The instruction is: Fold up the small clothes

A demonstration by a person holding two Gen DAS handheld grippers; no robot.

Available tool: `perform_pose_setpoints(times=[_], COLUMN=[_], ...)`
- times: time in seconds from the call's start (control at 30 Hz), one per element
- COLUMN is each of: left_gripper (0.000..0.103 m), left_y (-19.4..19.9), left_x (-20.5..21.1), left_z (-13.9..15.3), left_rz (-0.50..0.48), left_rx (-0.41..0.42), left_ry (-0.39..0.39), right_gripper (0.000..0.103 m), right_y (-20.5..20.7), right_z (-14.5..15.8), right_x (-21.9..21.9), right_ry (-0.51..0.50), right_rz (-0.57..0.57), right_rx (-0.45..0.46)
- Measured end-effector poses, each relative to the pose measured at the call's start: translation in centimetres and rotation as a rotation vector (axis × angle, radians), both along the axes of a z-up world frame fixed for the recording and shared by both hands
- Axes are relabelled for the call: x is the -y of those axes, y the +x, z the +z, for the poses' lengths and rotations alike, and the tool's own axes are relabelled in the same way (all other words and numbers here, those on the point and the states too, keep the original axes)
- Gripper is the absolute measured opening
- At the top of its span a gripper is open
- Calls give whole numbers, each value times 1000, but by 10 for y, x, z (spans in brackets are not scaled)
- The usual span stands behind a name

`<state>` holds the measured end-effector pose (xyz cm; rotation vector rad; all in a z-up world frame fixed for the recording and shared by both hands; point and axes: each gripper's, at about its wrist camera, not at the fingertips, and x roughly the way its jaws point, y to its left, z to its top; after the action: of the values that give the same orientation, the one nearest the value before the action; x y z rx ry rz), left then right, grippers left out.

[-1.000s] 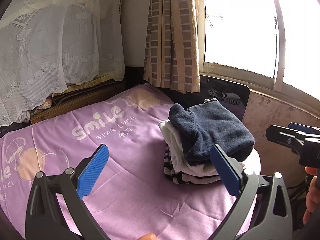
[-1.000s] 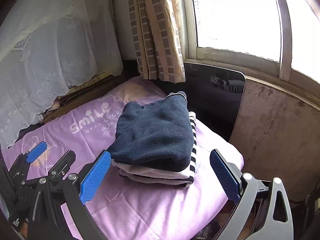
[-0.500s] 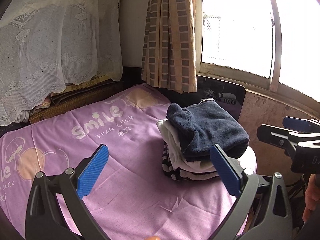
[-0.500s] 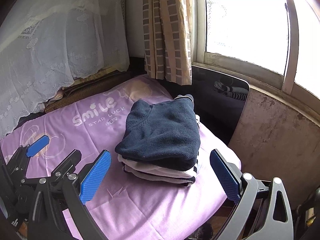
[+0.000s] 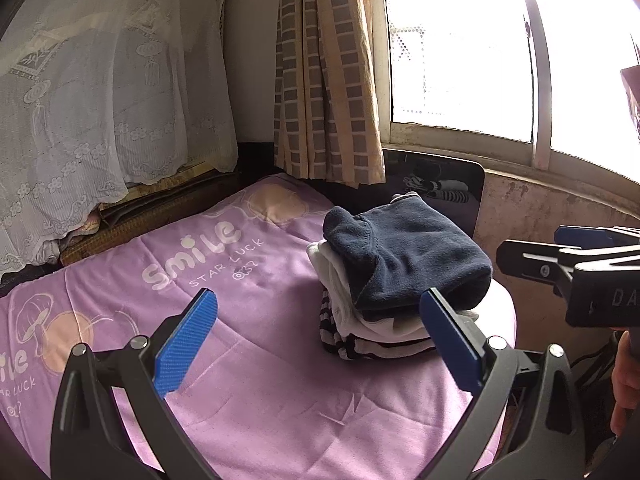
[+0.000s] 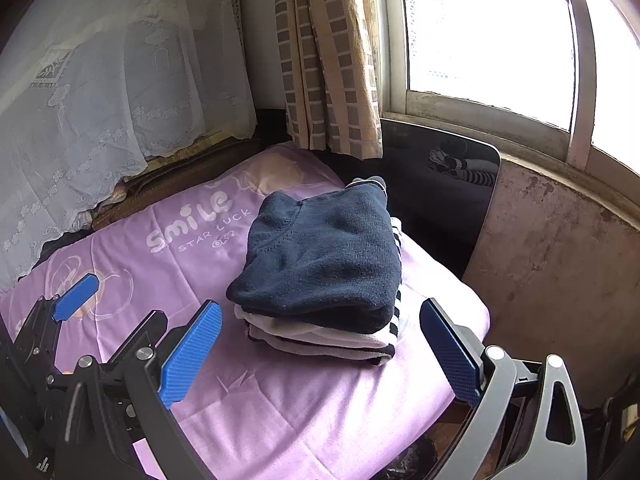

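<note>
You face a bright window [image 5: 460, 52] | checked curtain [image 5: 324, 72] at its left | lace drape [image 5: 108, 80] over the far-left wall | stained wall [image 6: 560, 272] under the sill

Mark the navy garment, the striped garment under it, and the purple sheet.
navy garment [image 6: 328, 256], right wrist view, top face.
striped garment [image 5: 360, 346], left wrist view, front folded edge.
purple sheet [image 5: 260, 380], left wrist view, bare middle.

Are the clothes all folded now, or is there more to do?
It looks nearly finished. Done: a folded navy top sits on a neat stack of white and striped pieces on the purple sheet. In hand: nothing; the left hand-held gripper and the right hand-held gripper are both open and empty. Left: no loose clothes show on the sheet, so maybe nothing.
</note>
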<state>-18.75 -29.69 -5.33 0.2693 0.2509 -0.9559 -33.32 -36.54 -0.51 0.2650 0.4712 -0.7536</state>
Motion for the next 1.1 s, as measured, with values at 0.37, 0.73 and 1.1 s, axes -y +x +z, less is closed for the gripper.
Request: perform_pose_setpoints(times=[0.37, 0.73, 1.1], left_gripper=[99, 99, 99], left_y=[-4, -5, -8], left_x=[3, 4, 3], left_z=[-4, -4, -5], left_rz=[-6, -10, -18], left_rx=[9, 4, 9], left_ry=[15, 16, 21], right_gripper=[99, 99, 99], right_y=[-3, -4, -4], right_z=[-1, -1, 0], right_x=[3, 2, 4], right_ry=[13, 16, 22], right_rz=[-3, -5, -2], right_rx=[12, 15, 18])
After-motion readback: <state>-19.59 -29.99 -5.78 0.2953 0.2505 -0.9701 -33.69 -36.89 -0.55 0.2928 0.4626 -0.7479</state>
